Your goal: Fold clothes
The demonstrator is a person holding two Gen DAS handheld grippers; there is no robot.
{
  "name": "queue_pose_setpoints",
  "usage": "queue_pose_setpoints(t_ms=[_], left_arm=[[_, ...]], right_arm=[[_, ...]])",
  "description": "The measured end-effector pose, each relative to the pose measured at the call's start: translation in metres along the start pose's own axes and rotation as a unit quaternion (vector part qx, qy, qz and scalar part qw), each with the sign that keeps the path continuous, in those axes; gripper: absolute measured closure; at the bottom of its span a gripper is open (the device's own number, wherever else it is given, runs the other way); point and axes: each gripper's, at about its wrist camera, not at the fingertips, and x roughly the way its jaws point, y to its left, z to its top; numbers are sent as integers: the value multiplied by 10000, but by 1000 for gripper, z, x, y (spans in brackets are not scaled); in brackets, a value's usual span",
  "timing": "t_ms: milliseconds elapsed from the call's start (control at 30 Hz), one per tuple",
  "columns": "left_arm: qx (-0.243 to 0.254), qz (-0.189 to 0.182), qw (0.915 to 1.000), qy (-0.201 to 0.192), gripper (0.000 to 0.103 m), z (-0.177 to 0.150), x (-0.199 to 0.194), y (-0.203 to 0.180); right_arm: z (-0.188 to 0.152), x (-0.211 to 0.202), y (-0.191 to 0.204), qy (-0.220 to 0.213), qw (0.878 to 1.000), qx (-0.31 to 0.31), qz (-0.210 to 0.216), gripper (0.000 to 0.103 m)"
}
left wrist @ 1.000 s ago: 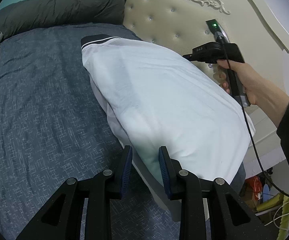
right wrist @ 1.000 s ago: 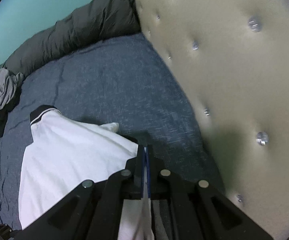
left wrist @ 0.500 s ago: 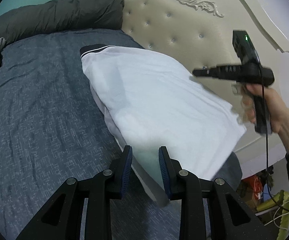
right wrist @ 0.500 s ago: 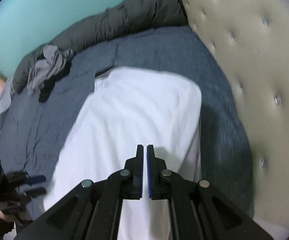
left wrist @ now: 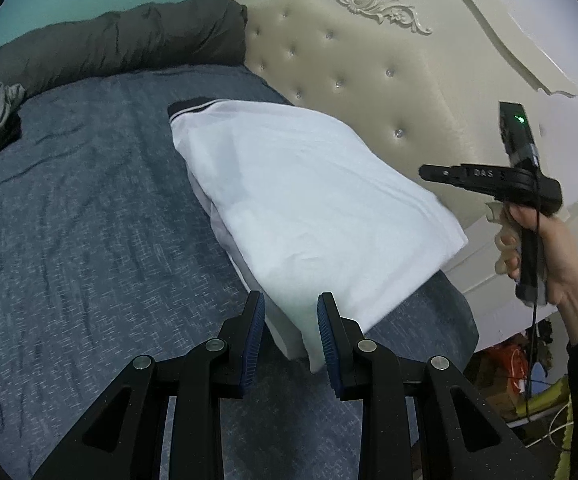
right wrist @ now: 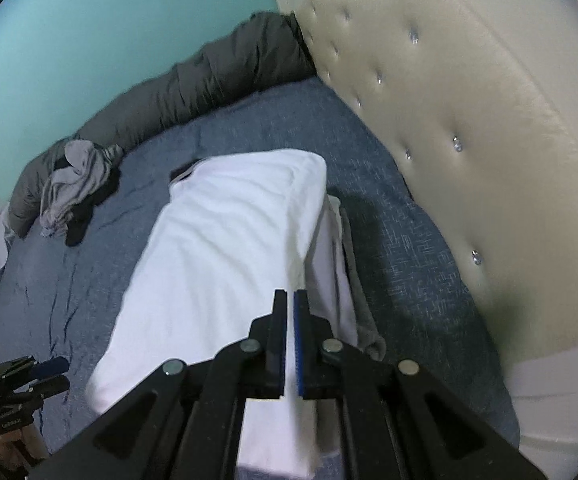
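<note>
A white cotton shirt with a dark, white-striped collar [left wrist: 309, 204] lies folded into a long panel on the blue-grey woven bedspread [left wrist: 89, 240], close to the cream button-tufted headboard [left wrist: 369, 92], its near end at the mattress edge. The left gripper [left wrist: 289, 332] hovers just short of that end, blue-padded jaws spread and empty. The right gripper [right wrist: 290, 336], lifted clear above the shirt's headboard side, has its jaws nearly pressed together with only a thin gap and no cloth between them. A narrower layer peeks out along the shirt's right edge. If another fold is due, it would go best with both grippers pinching the same end at matching corners, through all layers, carried evenly toward the collar. A crumpled grey garment [right wrist: 73, 184] waits by the dark grey rolled duvet [right wrist: 193, 80].
</note>
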Motion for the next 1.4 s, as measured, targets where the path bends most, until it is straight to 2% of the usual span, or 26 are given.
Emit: queue_pose_setpoints(t_ms=[100, 233, 500, 767, 833, 900, 1067, 1400], left_arm=[[36, 52, 10000, -70, 72, -4, -15, -7], [85, 112, 9998, -166, 64, -8, -35, -16], [219, 177, 9989, -368, 64, -18, -76, -36], [416, 205, 9969, -642, 56, -28, -117, -55], [429, 213, 9963, -710, 51, -31, -127, -57], [456, 231, 9958, -766, 47, -34, -137, -58], [572, 265, 9942, -870, 42, -44, -161, -60], [836, 279, 9909, -1022, 32, -72, -197, -69]], right_arm=[[-14, -18, 15, -208, 9997, -4, 123, 101], [-29, -37, 31, -390, 9991, -24, 155, 101], [-61, -87, 51, -789, 9965, 170, 233, 101], [-97, -139, 78, -1221, 9921, 272, 81, 99], [-106, -150, 86, -1312, 9909, 284, 43, 92], [-117, -159, 94, -1391, 9900, 242, 3, 78], [-141, -182, 116, -1555, 9877, 130, -92, 74], [-190, -213, 151, -1828, 9826, 126, -317, 59]])
